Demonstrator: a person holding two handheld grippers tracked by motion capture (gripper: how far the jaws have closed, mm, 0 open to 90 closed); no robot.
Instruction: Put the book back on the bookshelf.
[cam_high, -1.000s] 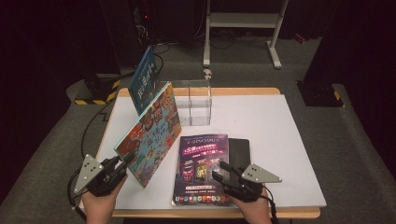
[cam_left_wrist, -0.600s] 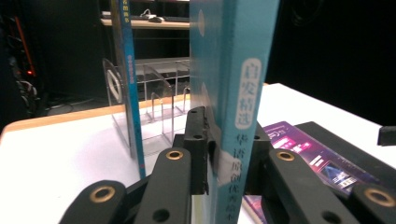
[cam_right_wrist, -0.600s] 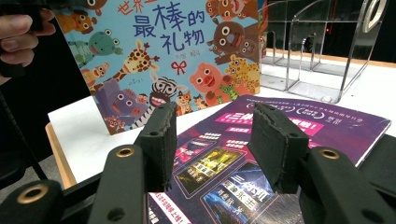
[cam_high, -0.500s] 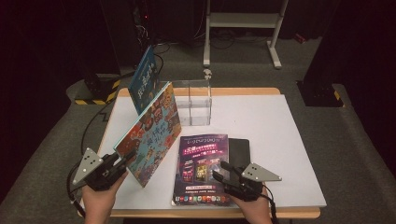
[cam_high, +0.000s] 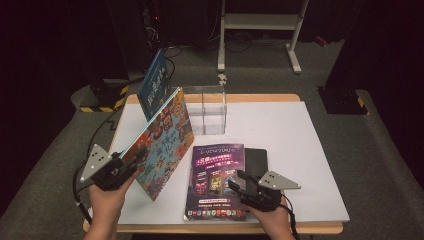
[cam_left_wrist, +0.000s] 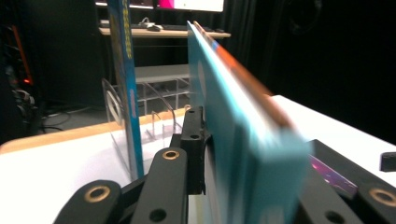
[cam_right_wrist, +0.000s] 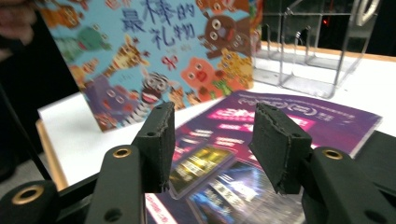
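A picture book with cartoon animals (cam_high: 165, 135) stands tilted on its lower edge at the table's left. My left gripper (cam_high: 136, 156) is shut on its near edge. In the left gripper view the book (cam_left_wrist: 243, 126) runs edge-on between the jaws, with a black finger (cam_left_wrist: 194, 140) against its left face. A purple magazine (cam_high: 216, 180) lies flat at the front middle. Low over its near right corner my right gripper (cam_high: 236, 179) stands open. In the right gripper view its jaws have just been opening, with nothing between the fingers (cam_right_wrist: 161, 140), above the magazine (cam_right_wrist: 285, 119).
A clear acrylic rack (cam_high: 211, 111) stands at the back middle, with a blue book (cam_high: 154, 82) upright at its left end. A black notebook (cam_high: 257, 159) lies under the magazine's right side. White table surface (cam_high: 295, 145) stretches to the right.
My left gripper has lifted and drawn a little leftward with the animal book, which now stands steeper. The right gripper has stayed over the magazine.
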